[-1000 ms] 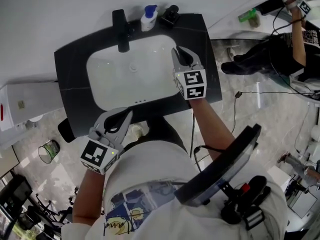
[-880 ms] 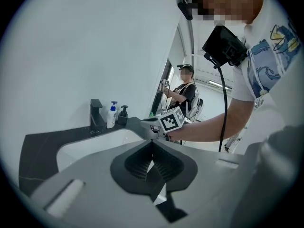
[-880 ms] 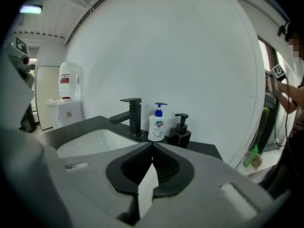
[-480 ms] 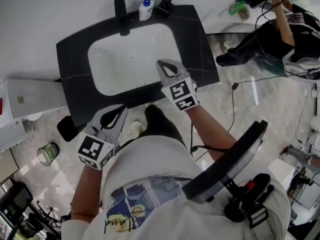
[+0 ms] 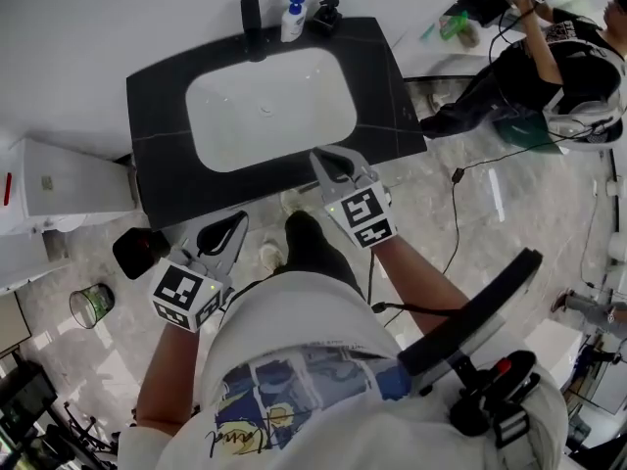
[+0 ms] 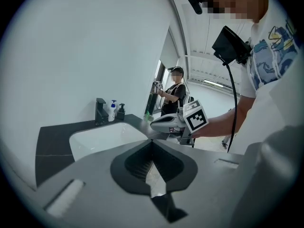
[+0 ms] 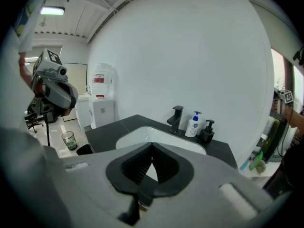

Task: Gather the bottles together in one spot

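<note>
A person is standing before a black table (image 5: 162, 155) with a white sink (image 5: 269, 106). The right gripper (image 5: 328, 162) is hovering at its near edge and the left gripper (image 5: 233, 228) over the floor, both with jaws pressed together, empty. A white bottle (image 5: 294, 20) and a black bottle (image 5: 326, 16) are standing side by side at the far edge, beside the tap (image 5: 252, 15).

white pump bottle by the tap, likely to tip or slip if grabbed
The white pump bottle is tall for its base, so a push high up would probably tip it. Its smooth plastic sides may be slippery and give slightly when squeezed. It stands close beside the black pump bottle, so it could knock that over.
</note>
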Action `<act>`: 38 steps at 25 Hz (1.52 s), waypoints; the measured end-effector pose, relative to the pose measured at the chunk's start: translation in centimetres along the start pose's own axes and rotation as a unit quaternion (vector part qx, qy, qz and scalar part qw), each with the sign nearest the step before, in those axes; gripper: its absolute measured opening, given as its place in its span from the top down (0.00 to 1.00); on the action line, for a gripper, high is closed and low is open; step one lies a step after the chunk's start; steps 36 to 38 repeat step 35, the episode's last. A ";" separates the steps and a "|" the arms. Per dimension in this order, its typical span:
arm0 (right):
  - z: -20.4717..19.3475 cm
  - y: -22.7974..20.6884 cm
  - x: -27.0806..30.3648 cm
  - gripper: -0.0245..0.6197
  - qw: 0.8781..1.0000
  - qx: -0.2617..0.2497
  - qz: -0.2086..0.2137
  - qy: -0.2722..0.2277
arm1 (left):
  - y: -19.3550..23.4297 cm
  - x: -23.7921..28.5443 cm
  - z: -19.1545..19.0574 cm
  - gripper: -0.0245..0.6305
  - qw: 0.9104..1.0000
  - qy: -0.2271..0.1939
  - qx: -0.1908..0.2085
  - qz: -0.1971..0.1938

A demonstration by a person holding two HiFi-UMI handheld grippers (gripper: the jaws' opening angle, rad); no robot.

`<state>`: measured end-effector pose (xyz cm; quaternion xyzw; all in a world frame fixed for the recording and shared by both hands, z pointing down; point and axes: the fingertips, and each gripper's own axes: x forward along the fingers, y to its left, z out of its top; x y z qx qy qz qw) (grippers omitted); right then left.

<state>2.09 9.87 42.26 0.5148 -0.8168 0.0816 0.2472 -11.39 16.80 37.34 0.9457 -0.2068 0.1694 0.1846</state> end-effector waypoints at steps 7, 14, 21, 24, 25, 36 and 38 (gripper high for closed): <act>0.4 2.5 -3.6 0.96 1.000 0.014 -0.011 -0.009 | -0.3 -2.2 -1.3 0.96 1.000 -0.004 -0.003 -0.003; 2.0 3.5 -5.7 0.96 1.000 0.005 -0.016 -0.025 | -0.9 -2.9 -1.1 0.96 1.000 -0.011 0.005 -0.006; 2.9 4.7 -7.0 0.96 0.999 -0.001 -0.006 -0.035 | -1.8 -3.4 -1.5 0.96 1.000 -0.012 0.005 -0.003; 2.9 5.3 -7.3 0.96 0.999 -0.005 0.001 -0.036 | -2.4 -3.4 -1.8 0.96 1.000 -0.013 0.004 -0.003; 2.9 5.5 -7.3 0.96 0.999 -0.006 0.002 -0.036 | -2.6 -3.4 -1.8 0.96 1.000 -0.013 0.004 -0.003; 2.7 5.0 -7.5 0.96 0.999 -0.008 0.002 -0.031 | -3.1 -2.6 -1.6 0.96 1.000 -0.014 0.006 -0.009; 2.7 5.0 -7.5 0.96 0.999 -0.008 0.002 -0.031 | -3.1 -2.6 -1.6 0.96 1.000 -0.014 0.006 -0.009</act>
